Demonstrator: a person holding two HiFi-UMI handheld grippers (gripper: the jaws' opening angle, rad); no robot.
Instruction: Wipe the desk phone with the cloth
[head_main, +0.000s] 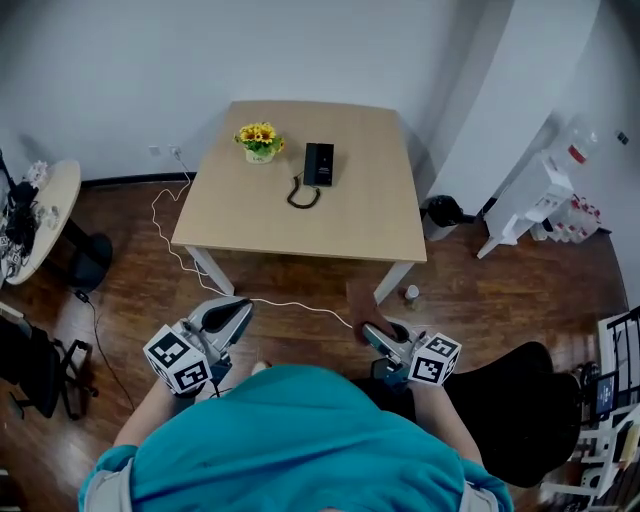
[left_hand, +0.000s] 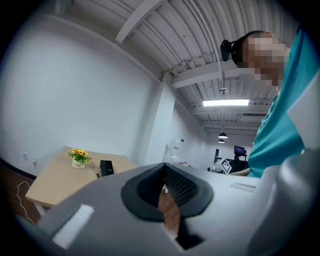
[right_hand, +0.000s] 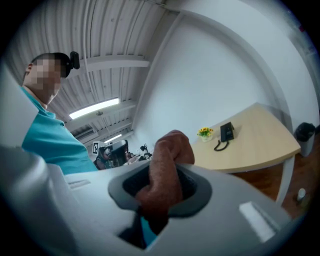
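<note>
Wood-floor office, tan table (head_main: 300, 225) against the white wall, person standing well back from it. Task status: basically not started. Phone (head_main: 318, 163) sits on the far half of the table, just beside the flowers (head_main: 259, 140), cord (head_main: 303, 195) looped in front of it, handset on the base as far as I can tell. Nothing is touching it. Right gripper (right_hand: 165, 175) is clamped on the brown cloth (right_hand: 167, 165), which bunches up out between the jaws, so the pickup looks done. Left gripper (left_hand: 163, 172) has its pads together at the tips with nothing between them, only floor showing through the slit behind. Both are held low, near the person's waist and well apart from the table. What's left, by my read: walk up, get the cloth onto the phone, do all the wiping. Left is probably there to steady the phone. Counts: 1 table, 1 phone, 1 cloth, 1 pot of flowers, 2 grippers. Also 1 white cable (head_main: 175, 250) trailing across the floor and 1 black chair (head_main: 525, 400) to the right.
</note>
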